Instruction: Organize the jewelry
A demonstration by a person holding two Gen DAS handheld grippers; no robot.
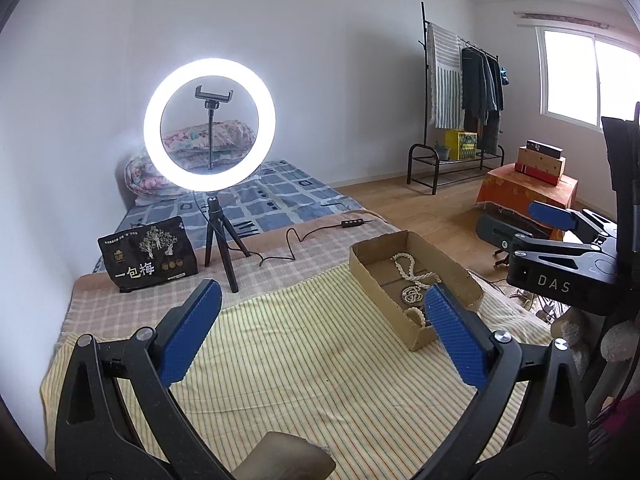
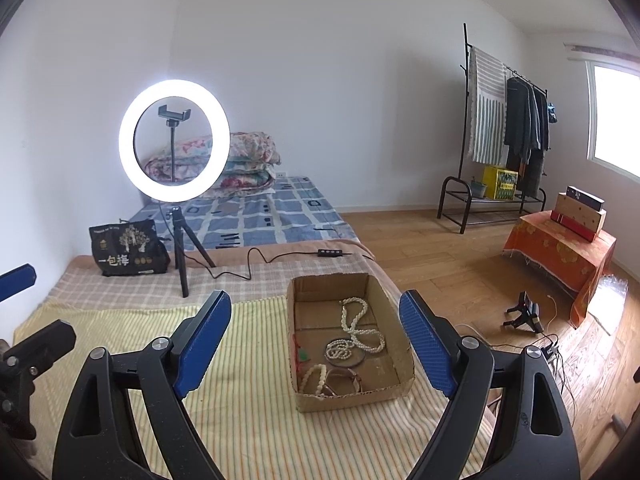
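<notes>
So both grippers are hanging over the striped yellow cloth (image 2: 248, 420) with nothing in them. The left gripper (image 1: 324, 320) has its jaws spread wide, same for the right gripper (image 2: 316, 328). The cardboard box (image 2: 394, 312) sits centre frame in the right wrist view, just past the blue pads, with the jewelry inside: a long pearl necklace (image 2: 358, 326), a coiled bead strand (image 2: 339, 350) (touching a thin bangle (image 2: 362, 358)). Lit ring light (image 2: 174, 141) stands upper left.

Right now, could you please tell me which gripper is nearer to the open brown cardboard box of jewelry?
Right. The right gripper frames the cardboard box directly ahead; the left gripper hangs beside the box's left.
</notes>
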